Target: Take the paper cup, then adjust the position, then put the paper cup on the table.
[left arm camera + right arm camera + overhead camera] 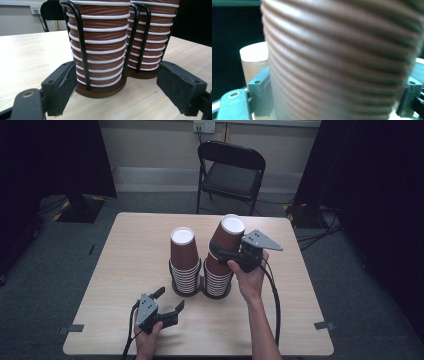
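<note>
Cups fill two wire racks mid-table. My left gripper [169, 301] sits open before the left stack [184, 265]. My right gripper [220, 255] is clamped on the top cup [226, 242] of the right stack [218, 270]; light, crushable paper, so I'd grip gently mid-wall.

A quiet, dim room around a pale wooden table [125, 265].

Grey carpet floor [45, 285] all round; a black folding chair [231, 172] stands just beyond the far edge, against a light wall [150, 145] with a socket [204, 126]. Dark curtains [380, 195] hang either side, cables [320, 232] trail at right.
</note>
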Demonstrator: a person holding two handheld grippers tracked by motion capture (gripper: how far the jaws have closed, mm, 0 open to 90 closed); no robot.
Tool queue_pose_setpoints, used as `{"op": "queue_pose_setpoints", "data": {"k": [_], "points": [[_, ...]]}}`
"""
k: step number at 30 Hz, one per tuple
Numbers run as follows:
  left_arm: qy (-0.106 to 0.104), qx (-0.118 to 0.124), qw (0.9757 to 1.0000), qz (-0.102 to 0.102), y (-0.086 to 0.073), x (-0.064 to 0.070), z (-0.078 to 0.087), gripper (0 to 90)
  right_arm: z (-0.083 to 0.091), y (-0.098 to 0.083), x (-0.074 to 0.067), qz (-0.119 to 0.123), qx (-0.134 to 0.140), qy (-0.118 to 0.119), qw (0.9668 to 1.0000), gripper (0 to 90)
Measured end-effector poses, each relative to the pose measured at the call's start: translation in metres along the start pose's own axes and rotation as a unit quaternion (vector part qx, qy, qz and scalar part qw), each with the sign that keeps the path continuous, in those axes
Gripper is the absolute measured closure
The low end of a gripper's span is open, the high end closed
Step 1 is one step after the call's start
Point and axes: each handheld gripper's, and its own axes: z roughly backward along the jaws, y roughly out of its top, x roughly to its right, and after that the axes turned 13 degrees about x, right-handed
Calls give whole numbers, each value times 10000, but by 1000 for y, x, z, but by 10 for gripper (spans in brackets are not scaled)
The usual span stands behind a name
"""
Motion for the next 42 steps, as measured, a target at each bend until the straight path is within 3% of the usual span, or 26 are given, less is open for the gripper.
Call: {"op": "queue_pose_setpoints", "data": {"k": [25, 32, 42], "points": [[52, 54, 10000, -6, 0, 1, 1, 165, 12, 17, 4, -319, 412, -65, 9986, 129], [58, 41, 10000, -43, 0, 1, 1, 165, 22, 22, 8, -503, 598, -65, 9969, 130], [7, -2, 10000, -11, 0, 0, 0, 165, 42, 22, 14, -615, 659, -145, 9958, 130]]}}
